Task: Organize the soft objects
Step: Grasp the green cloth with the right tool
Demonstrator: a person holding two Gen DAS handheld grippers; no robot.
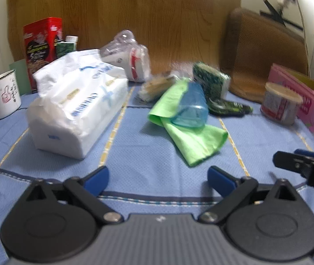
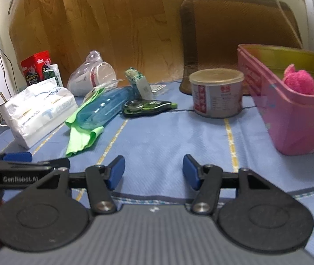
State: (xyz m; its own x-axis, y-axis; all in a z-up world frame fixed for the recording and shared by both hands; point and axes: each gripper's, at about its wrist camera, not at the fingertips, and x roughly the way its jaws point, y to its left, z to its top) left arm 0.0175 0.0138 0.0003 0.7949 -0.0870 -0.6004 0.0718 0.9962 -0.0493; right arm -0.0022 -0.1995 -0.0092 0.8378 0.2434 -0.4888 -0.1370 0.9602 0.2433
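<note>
Left gripper [image 1: 158, 180] and right gripper [image 2: 153, 172] are both hovering over the cloth [image 1: 148, 150], jaws apart, gripping nothing, angled downward.

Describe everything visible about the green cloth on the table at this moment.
The green cloth is a thin, bright lime sheet, soft-looking and loosely folded with creases. It lies flat on the blue tablecloth, right of the white tissue pack. A clear blue plastic bottle lies on its side across it, pinning the middle. One folded end sticks out toward the cameras. Neither gripper touches it.
</note>
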